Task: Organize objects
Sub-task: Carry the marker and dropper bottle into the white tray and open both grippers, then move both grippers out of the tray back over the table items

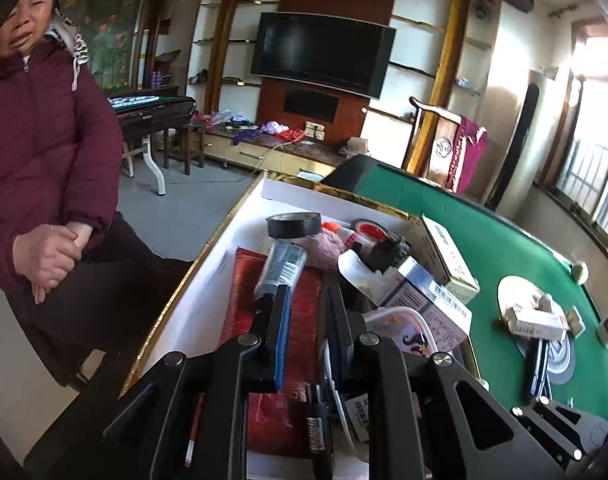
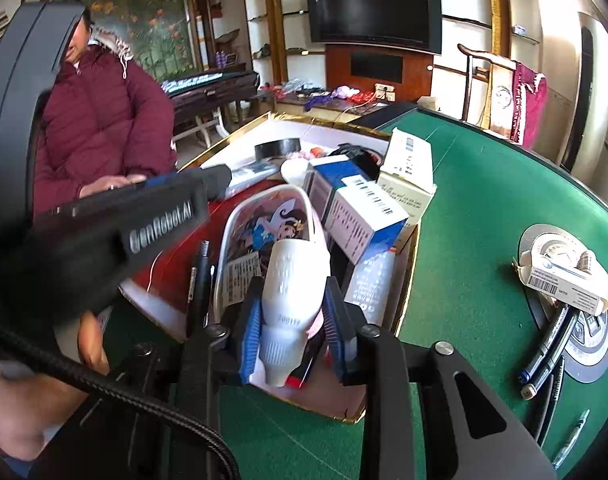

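A gold-rimmed white box point(image 1: 228, 224) on the green table point(image 1: 504, 248) holds a red packet point(image 1: 300, 308), a grey tube point(image 1: 282, 266), a black tape roll point(image 1: 294, 224), blue-and-white cartons point(image 1: 428, 300) and a cartoon-printed case point(image 2: 260, 232). My left gripper point(image 1: 308, 328) hovers over the box, jaws slightly apart and empty. It also shows in the right wrist view point(image 2: 220, 180). My right gripper point(image 2: 294, 320) is shut on a white tube point(image 2: 292, 292), held above the box's near end point(image 2: 344, 416).
A person in a maroon jacket point(image 1: 44, 152) sits at the left beside the box. On the table's right lie a small carton point(image 2: 564, 284) on a round disc point(image 2: 584, 344), markers point(image 2: 552, 344) and a pen point(image 2: 570, 436). A cream carton point(image 2: 408, 168) leans at the box's far corner.
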Tool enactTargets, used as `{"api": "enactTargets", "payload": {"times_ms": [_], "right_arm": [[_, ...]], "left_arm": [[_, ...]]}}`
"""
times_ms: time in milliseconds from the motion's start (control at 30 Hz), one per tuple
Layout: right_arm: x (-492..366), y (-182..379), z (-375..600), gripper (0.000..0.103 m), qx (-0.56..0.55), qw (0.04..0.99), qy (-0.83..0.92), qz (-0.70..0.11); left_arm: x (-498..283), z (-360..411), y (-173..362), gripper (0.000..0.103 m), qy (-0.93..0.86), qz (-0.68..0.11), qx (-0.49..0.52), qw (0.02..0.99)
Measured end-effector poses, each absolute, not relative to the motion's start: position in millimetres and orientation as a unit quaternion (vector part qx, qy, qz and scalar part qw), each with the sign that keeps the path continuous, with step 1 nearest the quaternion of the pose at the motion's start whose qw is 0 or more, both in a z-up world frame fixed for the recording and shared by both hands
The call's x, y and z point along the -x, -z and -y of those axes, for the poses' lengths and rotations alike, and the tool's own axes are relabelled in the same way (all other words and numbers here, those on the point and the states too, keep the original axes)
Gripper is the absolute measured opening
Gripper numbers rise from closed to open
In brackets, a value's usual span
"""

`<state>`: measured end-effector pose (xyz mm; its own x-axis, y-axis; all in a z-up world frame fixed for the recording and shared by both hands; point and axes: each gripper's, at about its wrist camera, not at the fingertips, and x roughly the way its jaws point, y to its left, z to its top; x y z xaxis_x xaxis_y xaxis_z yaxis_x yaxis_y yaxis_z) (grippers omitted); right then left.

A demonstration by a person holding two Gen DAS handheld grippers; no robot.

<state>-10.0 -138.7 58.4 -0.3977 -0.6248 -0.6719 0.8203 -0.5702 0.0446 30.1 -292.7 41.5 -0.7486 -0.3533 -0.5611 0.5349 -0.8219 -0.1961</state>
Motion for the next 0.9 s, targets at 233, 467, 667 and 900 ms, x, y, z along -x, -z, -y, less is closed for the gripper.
{"api": "enactTargets", "payload": {"times_ms": [233, 467, 667, 900], "right_arm": [[-11, -81, 125, 0.055, -0.262, 0.446, 0.843, -0.147], [3, -109, 93, 0.059, -0.244, 0.435, 0.863, -0.078], [53, -122, 17, 0.062, -0.255, 0.352, 0.9, -0.022], [134, -103, -114, 0.063, -0.342, 0.208, 0.914, 0.069]], "left_arm": [[-39, 300, -45, 0.04, 0.918, -0.195, -0.228, 0.258], [-40, 296, -43, 0.04, 0.922, -0.185, -0.223, 0.258], [-45, 288, -49, 0.041, 0.929, -0.166, -0.197, 0.265], [-47, 258, -59, 0.041, 0.947, -0.109, -0.167, 0.252]]}}
